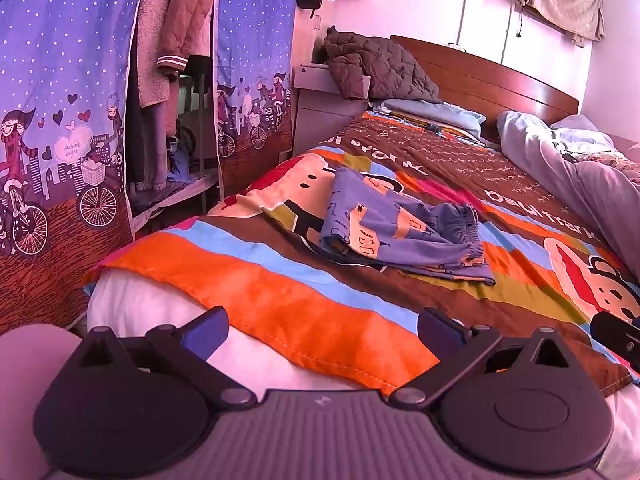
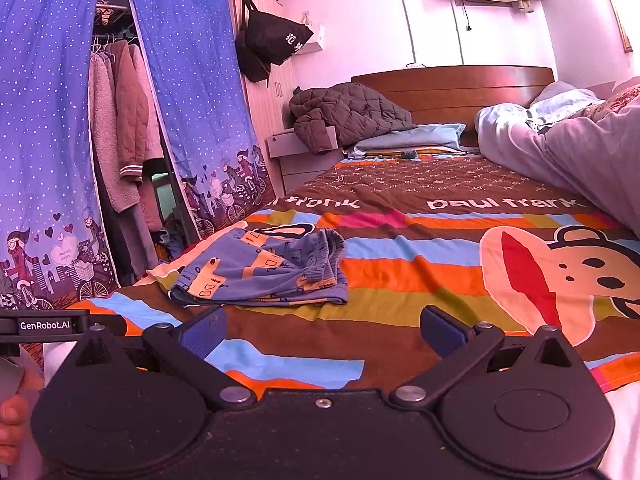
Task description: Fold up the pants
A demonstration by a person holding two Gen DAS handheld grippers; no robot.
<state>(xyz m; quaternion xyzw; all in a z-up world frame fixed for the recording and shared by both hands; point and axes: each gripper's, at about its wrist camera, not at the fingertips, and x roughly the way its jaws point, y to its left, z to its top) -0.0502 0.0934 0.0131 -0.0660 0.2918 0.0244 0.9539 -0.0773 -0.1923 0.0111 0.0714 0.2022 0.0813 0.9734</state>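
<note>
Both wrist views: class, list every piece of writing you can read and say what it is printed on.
"paul frank": bedspread.
"GenRobot.AI": black bar at the left edge of the right wrist view.
White characters on the hanging black bag: too blurred to read.
Script in the curtain's heart: too small to read.

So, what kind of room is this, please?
Most likely a home bedroom: a bed with a wooden headboard and striped blanket, a fabric wardrobe with hanging coats beside it, and the folded pants on the bed.
</note>
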